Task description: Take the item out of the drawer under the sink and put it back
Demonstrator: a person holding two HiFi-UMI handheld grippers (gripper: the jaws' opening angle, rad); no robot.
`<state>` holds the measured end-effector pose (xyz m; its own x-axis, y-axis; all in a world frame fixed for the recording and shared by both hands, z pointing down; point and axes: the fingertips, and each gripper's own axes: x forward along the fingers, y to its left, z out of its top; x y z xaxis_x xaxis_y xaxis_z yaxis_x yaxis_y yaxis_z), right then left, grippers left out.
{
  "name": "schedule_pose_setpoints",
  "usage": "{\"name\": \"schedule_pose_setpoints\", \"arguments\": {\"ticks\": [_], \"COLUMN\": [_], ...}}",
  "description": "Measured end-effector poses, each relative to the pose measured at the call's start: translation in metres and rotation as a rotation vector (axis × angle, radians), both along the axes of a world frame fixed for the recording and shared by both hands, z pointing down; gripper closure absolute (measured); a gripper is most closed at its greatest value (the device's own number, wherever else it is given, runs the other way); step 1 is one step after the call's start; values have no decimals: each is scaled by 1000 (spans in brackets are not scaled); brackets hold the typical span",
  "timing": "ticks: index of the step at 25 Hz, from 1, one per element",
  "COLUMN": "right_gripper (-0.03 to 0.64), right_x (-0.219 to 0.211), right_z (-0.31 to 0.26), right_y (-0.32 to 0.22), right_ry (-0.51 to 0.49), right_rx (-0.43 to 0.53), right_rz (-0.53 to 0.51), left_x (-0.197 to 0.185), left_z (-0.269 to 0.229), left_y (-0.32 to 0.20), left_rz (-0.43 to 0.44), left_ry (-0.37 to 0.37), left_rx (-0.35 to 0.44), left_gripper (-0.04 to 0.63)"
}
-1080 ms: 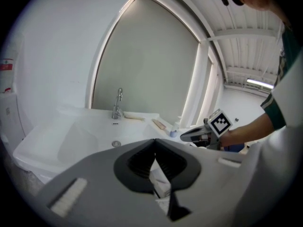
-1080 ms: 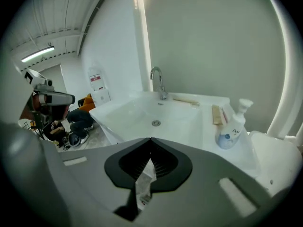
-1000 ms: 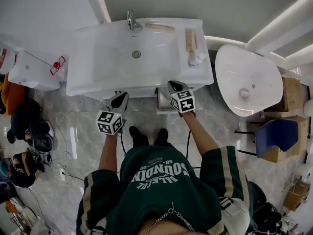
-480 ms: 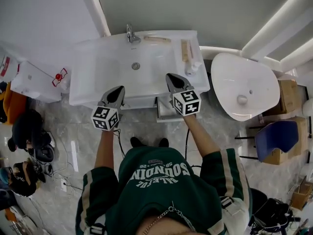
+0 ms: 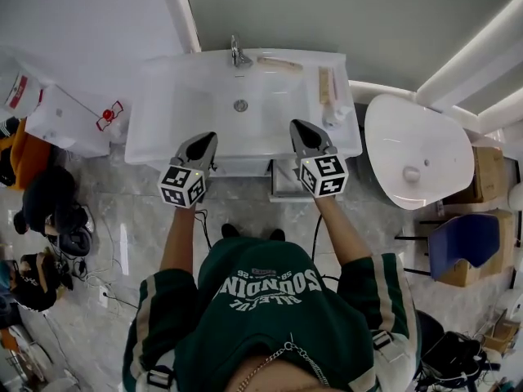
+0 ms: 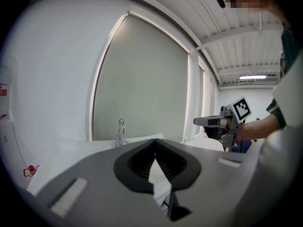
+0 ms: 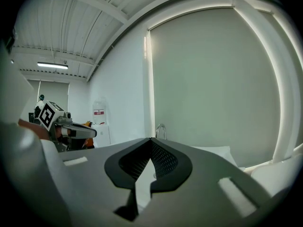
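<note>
Left claw point(image 5: 205, 140), right claw point(image 5: 300, 127) over sink point(image 5: 176, 104)

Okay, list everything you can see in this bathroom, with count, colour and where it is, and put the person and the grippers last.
sink: one, white, centre, against the wall
tap: one, chrome, sink's back edge
toiletries: about three, beige and white, sink's back and right rim
drawer: one, white, under the sink's right half, looks partly pulled out
oval basin: one, white, right of the sink
chair: one, blue, far right
cardboard boxes: at least two, brown, far right
box: one, white with red mark, left of sink
bags: several, dark, floor at left
person's sweatshirt: one, green, bottom
left gripper: grey, shut, empty, at sink's front edge
right gripper: grey, shut, empty, at sink's front edge
</note>
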<state>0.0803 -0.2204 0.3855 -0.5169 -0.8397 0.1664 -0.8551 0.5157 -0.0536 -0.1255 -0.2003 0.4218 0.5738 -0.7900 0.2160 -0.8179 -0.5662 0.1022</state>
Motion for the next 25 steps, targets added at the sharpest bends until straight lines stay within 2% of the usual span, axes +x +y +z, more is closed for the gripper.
{"name": "schedule_pose_setpoints", "arguments": {"ticks": [25], "right_gripper": [614], "right_x": [-16], "right_z": [17], "right_y": [7], "right_ry": [-6], "right_rx": [-22], "right_rz": [-13], "left_x": [-3], "left_z": [13], "left_y": [-1], "left_rz": [20], "left_ry": [9], "left_rx": [-28], "left_gripper": [546]}}
